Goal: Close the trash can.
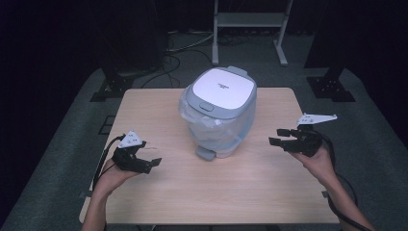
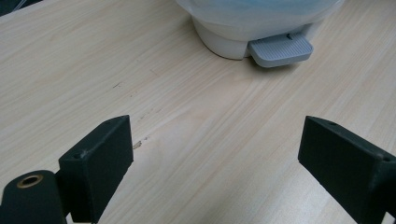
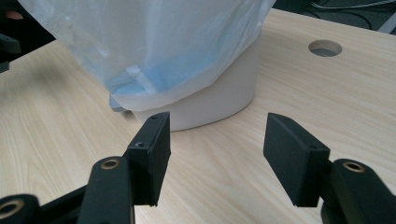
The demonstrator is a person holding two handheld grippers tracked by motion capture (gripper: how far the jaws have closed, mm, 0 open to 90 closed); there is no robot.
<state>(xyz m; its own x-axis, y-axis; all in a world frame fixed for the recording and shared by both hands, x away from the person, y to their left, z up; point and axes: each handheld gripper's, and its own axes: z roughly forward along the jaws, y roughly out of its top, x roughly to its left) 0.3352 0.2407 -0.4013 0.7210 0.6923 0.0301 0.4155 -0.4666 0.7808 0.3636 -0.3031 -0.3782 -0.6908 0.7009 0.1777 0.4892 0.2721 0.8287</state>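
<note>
A small white pedal bin (image 1: 219,113) with a grey-rimmed shut lid stands in the middle of the wooden table (image 1: 168,192). A clear plastic liner (image 3: 154,51) hangs out over its sides. Its grey foot pedal (image 2: 280,50) points toward the person. My left gripper (image 1: 150,162) rests low at the table's left, open, jaws wide with nothing between them, aimed toward the pedal. Right of the bin, my right gripper (image 1: 278,136) is held open and empty, pointing at the bin's lower wall (image 3: 219,102).
A round cable hole (image 3: 325,47) is cut in the table beyond the bin. Dark stand feet (image 1: 332,86) and a white frame (image 1: 250,29) stand on the floor behind the table. Cables trail from both grippers off the near edge.
</note>
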